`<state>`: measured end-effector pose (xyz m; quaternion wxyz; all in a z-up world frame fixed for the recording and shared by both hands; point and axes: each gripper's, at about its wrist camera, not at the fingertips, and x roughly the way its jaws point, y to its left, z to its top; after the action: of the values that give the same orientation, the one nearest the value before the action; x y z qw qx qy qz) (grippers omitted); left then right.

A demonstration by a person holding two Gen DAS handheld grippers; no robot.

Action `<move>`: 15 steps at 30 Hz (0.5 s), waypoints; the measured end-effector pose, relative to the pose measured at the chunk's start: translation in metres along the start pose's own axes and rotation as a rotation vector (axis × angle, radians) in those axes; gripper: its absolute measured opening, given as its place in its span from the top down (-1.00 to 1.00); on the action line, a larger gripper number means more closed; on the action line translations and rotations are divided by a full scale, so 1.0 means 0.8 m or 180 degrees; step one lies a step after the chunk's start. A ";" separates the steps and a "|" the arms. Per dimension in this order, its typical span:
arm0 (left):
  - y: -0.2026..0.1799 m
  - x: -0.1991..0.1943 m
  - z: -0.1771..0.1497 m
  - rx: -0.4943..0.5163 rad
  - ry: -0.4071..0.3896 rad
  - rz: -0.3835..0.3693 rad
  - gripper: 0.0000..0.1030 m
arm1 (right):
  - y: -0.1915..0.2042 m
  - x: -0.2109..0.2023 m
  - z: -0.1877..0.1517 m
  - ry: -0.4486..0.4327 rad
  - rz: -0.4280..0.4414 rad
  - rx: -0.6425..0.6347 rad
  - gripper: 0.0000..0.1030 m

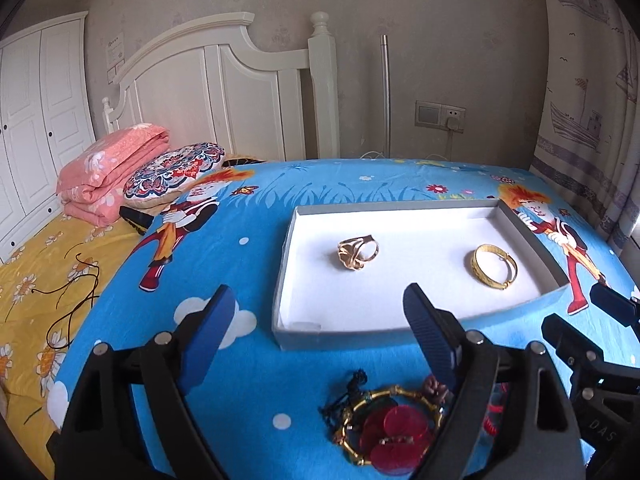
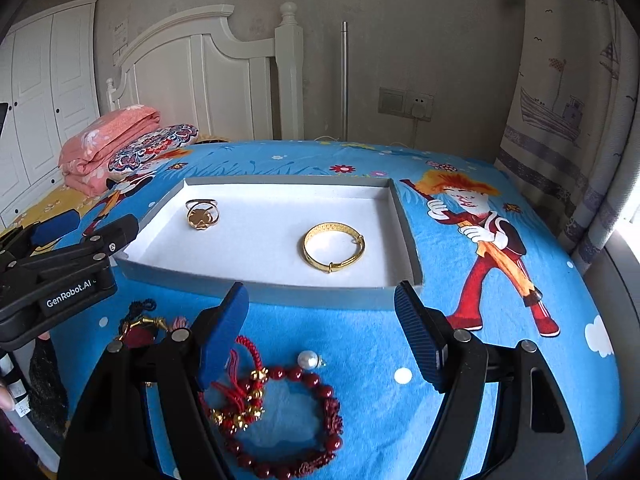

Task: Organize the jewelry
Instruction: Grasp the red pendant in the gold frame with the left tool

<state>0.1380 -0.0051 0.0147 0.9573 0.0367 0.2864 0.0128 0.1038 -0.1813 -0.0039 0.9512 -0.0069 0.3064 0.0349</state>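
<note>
My left claw (image 1: 316, 300) is spread wide, nothing between its blue pads, hanging over the blue cartoon sheet (image 1: 248, 216) just short of the tray. My right claw (image 2: 320, 300) is the same story: pads wide apart, empty, pointing at the tray's near wall.

The shallow grey tray (image 2: 404, 224) with its white floor lies flat on the sheet, straight ahead of both claws. Inside it I can see two gold pieces, well apart. The gold ring with a clover face (image 2: 203, 214) lies toward the tray's left end, tipped on its side. The gold bangle (image 2: 333, 250) lies toward the right end, flat on the white floor.

Down near me, outside the tray, more pieces wait on the sheet. Under my right claw lies a dark red bead bracelet (image 2: 320, 396) with gold beads and a red knotted tassel (image 2: 244, 356), and a single pearl (image 2: 307, 359) just beside its top edge. Under my left claw there is a gold bamboo-style bangle (image 1: 384, 396) with flat red discs (image 1: 400, 436) lying in it, tangled with dark cord.
</note>
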 end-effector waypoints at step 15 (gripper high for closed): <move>-0.021 -0.027 -0.100 0.0209 0.0020 -0.0199 -0.60 | 0.016 -0.040 -0.081 -0.0086 0.0017 -0.0068 -0.38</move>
<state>0.0765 -0.0177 -0.0414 0.9547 0.0590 0.2906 -0.0264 0.0394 -0.1728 -0.0377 0.9551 -0.0159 0.2931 0.0407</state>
